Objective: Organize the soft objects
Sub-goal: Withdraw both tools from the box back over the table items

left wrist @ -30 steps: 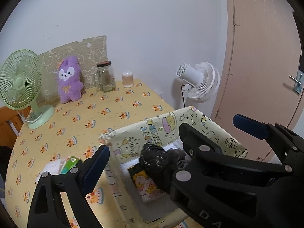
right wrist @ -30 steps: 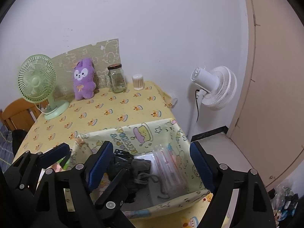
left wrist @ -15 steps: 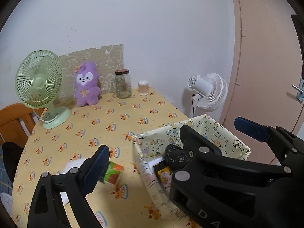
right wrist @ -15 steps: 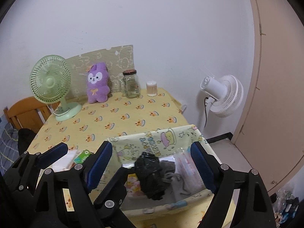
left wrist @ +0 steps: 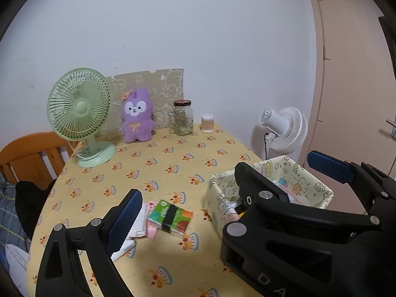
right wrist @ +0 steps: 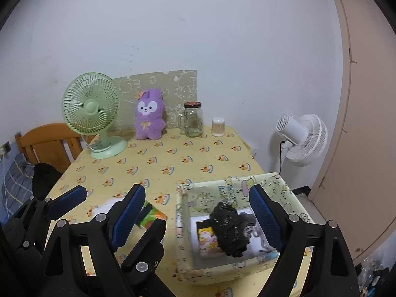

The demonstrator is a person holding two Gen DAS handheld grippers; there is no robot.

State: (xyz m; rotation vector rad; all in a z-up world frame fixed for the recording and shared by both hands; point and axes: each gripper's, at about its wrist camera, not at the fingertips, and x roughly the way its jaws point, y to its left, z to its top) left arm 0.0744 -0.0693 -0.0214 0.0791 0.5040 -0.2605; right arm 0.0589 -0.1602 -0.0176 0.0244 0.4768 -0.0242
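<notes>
A cartoon-print fabric basket [right wrist: 232, 185] stands at the table's near right edge, also in the left wrist view as the basket [left wrist: 319, 185]. Inside lie a crumpled black soft item [right wrist: 230, 227], a yellow packet [right wrist: 206, 240] and grey cord. A green-orange tissue pack [left wrist: 170, 216] with a black band lies left of it. A purple plush [right wrist: 149, 117] sits at the back. My right gripper [right wrist: 198, 188] hovers open and empty above the basket's left wall. My left gripper [left wrist: 225, 175] is open too, with only the right gripper's finger crossing between its fingers.
A green desk fan [left wrist: 79, 106], a glass jar [left wrist: 183, 117] and a small swab tub [left wrist: 207, 123] stand along the back wall. White and pink packets [left wrist: 141, 222] lie by the tissue pack. A white floor fan [right wrist: 302, 138] and a wooden chair [left wrist: 27, 153] flank the table.
Both grippers have drawn back and risen from the basket, which now sits lower and further right in view. The tissue pack has come into sight. Both stay open.
</notes>
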